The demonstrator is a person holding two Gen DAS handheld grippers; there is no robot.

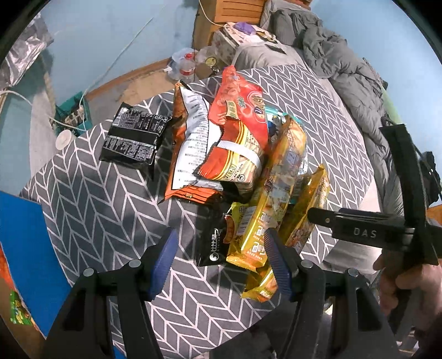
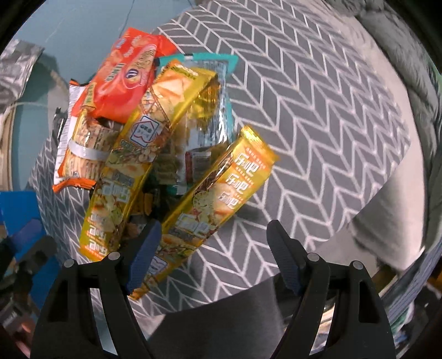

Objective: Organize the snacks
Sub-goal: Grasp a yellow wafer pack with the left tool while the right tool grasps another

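A heap of snack packs lies on a grey herringbone cloth. It holds a red cracker pack, an orange-and-white bag, two long yellow packs, a small black packet and a silver-teal pack. A black packet lies apart at the left. My left gripper is open over the near end of the heap, its right pad by a yellow pack. My right gripper is open, its left pad beside the nearer yellow pack; it also shows in the left wrist view.
A blue box stands at the cloth's left edge. A bed with a grey quilt lies at the right. Water bottles, a wooden cabinet and a teal crate stand on the floor beyond the table.
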